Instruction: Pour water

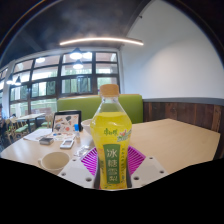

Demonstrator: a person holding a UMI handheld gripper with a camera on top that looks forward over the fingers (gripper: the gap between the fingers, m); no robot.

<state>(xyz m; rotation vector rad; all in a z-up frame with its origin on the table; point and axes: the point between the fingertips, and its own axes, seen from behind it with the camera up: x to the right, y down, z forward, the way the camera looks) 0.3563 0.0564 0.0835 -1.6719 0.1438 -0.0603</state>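
A yellow drink bottle (pixel 112 135) with an orange cap and a green label stands upright between my gripper's (pixel 112 163) fingers. Both purple pads (pixel 91 160) press against its lower sides, so the gripper is shut on the bottle. The bottle appears lifted above the wooden table (pixel 170 138). A paper cup (pixel 54 161) with a brown inside stands on the table, left of the fingers.
On the table's left half lie a tablet or picture stand (pixel 66 121), papers (pixel 38 134) and small items (pixel 67 143). A green bench (pixel 140 105) runs behind the table under large windows. The table's right half is bare wood.
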